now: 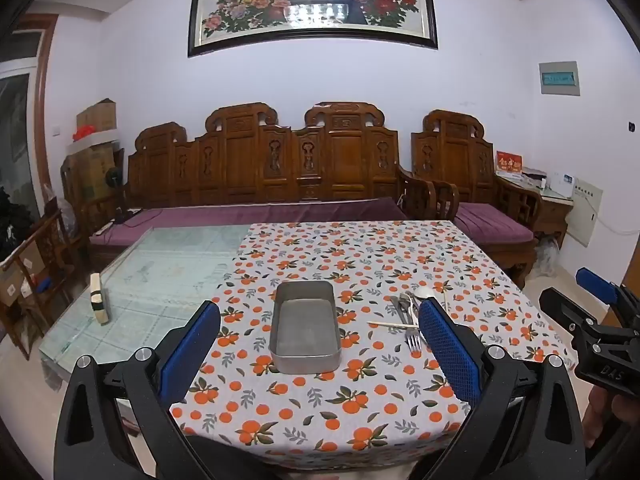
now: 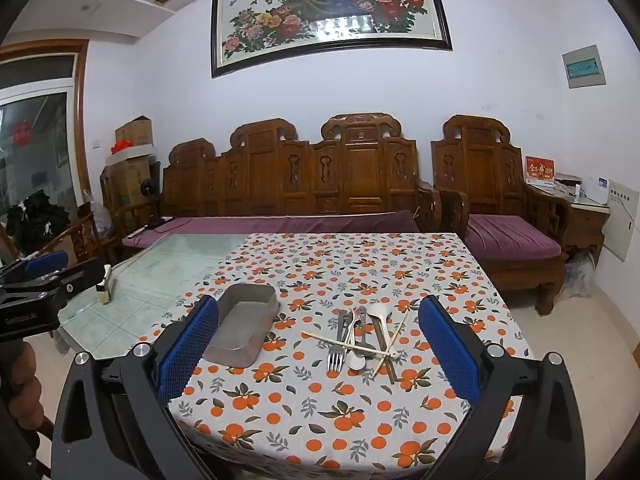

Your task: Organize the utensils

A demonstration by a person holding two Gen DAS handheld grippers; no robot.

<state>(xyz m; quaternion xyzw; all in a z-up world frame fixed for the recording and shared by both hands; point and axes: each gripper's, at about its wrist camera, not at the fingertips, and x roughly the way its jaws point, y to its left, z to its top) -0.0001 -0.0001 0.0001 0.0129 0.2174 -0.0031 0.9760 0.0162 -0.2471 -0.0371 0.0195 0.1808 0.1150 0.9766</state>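
An empty grey metal tray (image 1: 306,286) sits on the orange-print tablecloth, straight ahead in the left wrist view. My left gripper (image 1: 317,310) hovers open in front of it, apart from it. To the tray's right lies a loose pile of utensils (image 2: 360,336): a fork (image 2: 336,354), a white spoon (image 2: 380,312), pale chopsticks (image 2: 344,343) and dark chopsticks (image 2: 386,356) crossing one another. My right gripper (image 2: 319,304) hangs open short of the pile, with nothing between its pads. In this view the tray (image 2: 244,344) lies left of the pile.
The tablecloth (image 1: 360,256) covers the table's right part; bare glass tabletop (image 1: 160,280) shows on the left, with a small pale bottle (image 1: 98,300) near its left edge. A carved wooden bench (image 1: 264,160) with purple cushions stands behind the table.
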